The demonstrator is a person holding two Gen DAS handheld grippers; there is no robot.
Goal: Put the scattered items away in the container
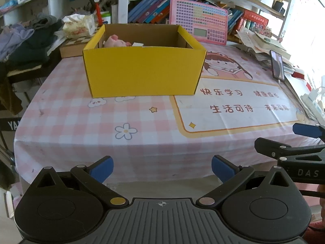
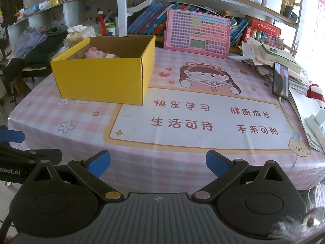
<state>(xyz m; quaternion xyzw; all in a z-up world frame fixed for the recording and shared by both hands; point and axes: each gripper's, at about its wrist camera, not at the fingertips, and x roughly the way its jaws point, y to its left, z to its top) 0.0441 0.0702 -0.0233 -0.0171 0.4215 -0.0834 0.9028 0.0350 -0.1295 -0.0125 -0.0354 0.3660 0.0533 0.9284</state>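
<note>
The left gripper [image 1: 162, 167] hangs just off the near edge of the tabletop [image 1: 85, 130], which is covered by a pink-and-white checked cloth printed with a cartoon girl and red Chinese characters; its 2 blue-padded jaws stand wide apart with nothing between them. Straight ahead of those jaws, well apart from them, sits the open yellow cardboard box with a brown inside [image 1: 142, 69], its long axis running across the left wrist view so that a broad yellow wall faces the jaws. Inside it, toward the far left corner, lies a pink plush pig toy [image 1: 113, 40] with a small white item [image 1: 138, 44] just beside it; which way the toy points cannot be told. The right gripper [image 2: 158, 163] is also held at the near edge, jaws spread wide and empty, and from it the same box [image 2: 101, 77] lies ahead and to the left, turned so that one corner points toward the jaws. The toy [image 2: 95, 52] shows above the box's near wall. Farther ahead of the right jaws a pink learning tablet with rows of small buttons and a grey screen [image 2: 198, 33] leans upright against books, and ahead to the right a black smartphone [image 2: 280, 80] stands propped against a stack of papers [image 2: 270, 55].
</note>
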